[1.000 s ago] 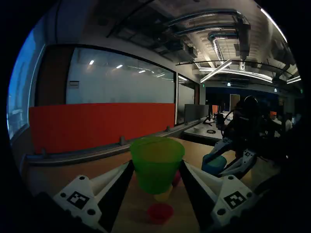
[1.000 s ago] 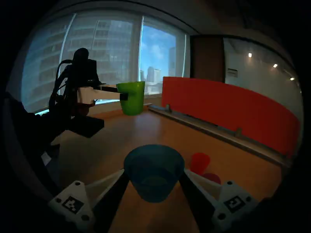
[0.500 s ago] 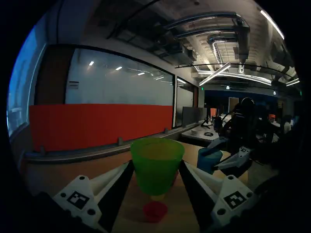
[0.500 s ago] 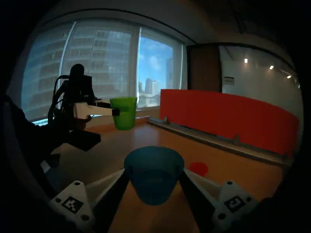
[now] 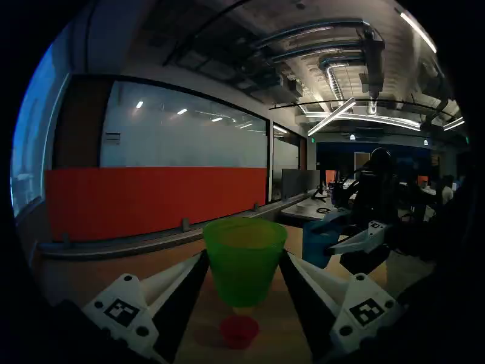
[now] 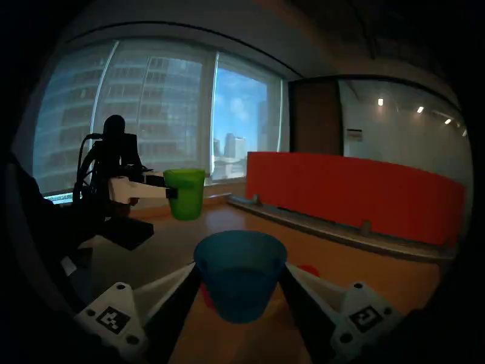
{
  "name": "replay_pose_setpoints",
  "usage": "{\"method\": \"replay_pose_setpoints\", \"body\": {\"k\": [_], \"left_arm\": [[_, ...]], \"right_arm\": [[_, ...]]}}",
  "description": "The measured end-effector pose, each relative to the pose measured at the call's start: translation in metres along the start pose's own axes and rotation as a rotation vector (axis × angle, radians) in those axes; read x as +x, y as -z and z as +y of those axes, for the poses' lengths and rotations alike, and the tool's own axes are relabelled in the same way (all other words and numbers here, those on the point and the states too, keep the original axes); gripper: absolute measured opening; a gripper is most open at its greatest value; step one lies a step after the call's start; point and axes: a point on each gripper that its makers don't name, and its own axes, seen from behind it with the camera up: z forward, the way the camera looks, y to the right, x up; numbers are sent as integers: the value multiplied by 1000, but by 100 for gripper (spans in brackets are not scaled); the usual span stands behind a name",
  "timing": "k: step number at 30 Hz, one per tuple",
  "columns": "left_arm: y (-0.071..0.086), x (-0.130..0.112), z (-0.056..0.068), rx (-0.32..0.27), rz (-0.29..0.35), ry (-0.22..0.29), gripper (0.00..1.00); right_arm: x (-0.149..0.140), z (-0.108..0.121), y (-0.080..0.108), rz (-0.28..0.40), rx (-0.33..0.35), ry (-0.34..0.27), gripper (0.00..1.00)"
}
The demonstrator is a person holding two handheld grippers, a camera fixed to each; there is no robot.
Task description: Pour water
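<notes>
The left hand-held gripper (image 5: pixel 244 258) clamps the green cup (image 5: pixel 244 270) and the right hand-held gripper (image 6: pixel 240 270) the blue cup (image 6: pixel 240 288), both upright above the bench (image 6: pixel 364 274), likely so nothing spills before pouring.

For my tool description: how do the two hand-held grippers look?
The left hand-held gripper and the right hand-held gripper each have two white, wedge-shaped fingers with black inner faces and a square black-and-white marker on each. Behind the left one sits a dark body with black cables.

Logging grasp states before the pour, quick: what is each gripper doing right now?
Left gripper: shut on the green cup.
Right gripper: shut on the blue cup.
</notes>
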Motion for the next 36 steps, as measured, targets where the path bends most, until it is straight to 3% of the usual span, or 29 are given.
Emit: {"method": "replay_pose_setpoints", "body": {"k": [15, 36], "left_arm": [[-1, -17, 6, -10, -17, 14, 83], [-1, -41, 26, -40, -50, 5, 82]], "right_arm": [[25, 3, 0, 17, 11, 51, 89], [60, 3, -7, 27, 34, 195, 89]]}}
